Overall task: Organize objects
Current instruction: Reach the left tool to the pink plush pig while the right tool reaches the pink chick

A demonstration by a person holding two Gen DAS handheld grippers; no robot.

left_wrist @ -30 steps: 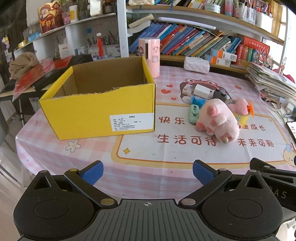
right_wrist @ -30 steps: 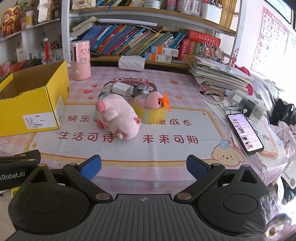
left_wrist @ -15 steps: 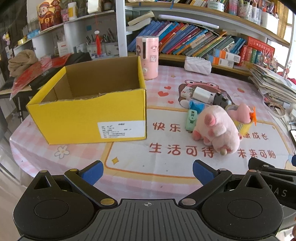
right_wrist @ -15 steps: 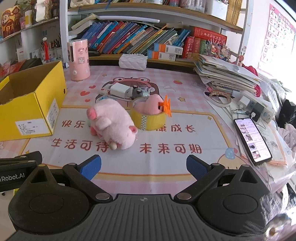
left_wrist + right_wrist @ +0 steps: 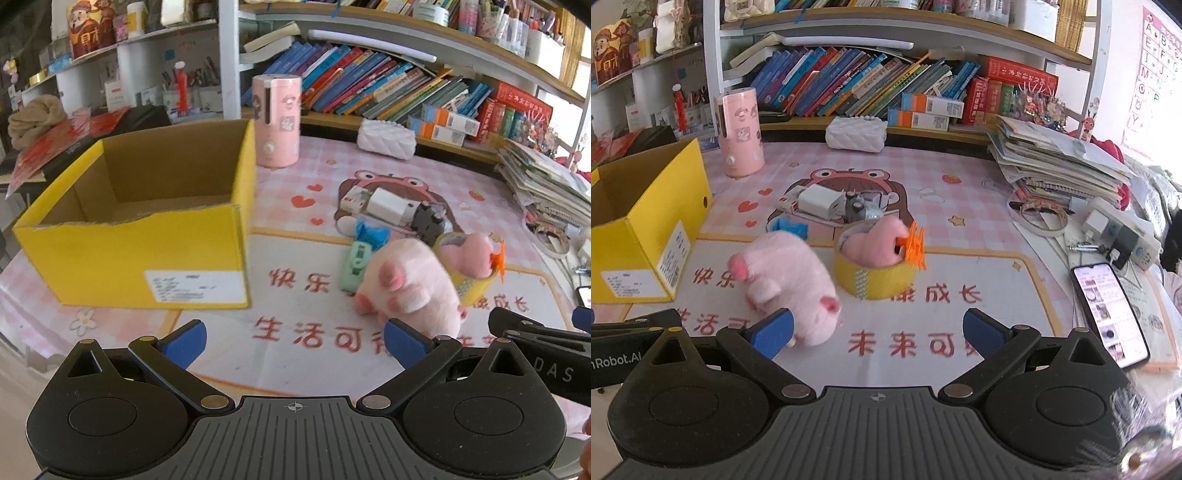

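Note:
An open, empty yellow cardboard box (image 5: 147,236) stands at the left of the table; its side also shows in the right wrist view (image 5: 653,229). A pink plush pig (image 5: 406,284) (image 5: 786,277) lies on the mat. Behind it sit a yellow tape roll (image 5: 875,273) (image 5: 469,280) with a pink plush and an orange clip in it, a green gadget (image 5: 356,264), a white charger (image 5: 816,201) and a small grey item (image 5: 858,208). My left gripper (image 5: 295,341) is open and empty before the box and pig. My right gripper (image 5: 879,332) is open and empty just in front of the pig.
A pink cylinder (image 5: 277,120) and a white quilted pouch (image 5: 855,133) stand at the back by the bookshelf. A paper stack (image 5: 1060,158), tape ring, power strip (image 5: 1123,236) and a lit phone (image 5: 1108,310) lie at the right. The table edge is near both grippers.
Both grippers have moved forward over the table toward the pig and tape roll; the objects look larger and nearer. Both stay open and empty.

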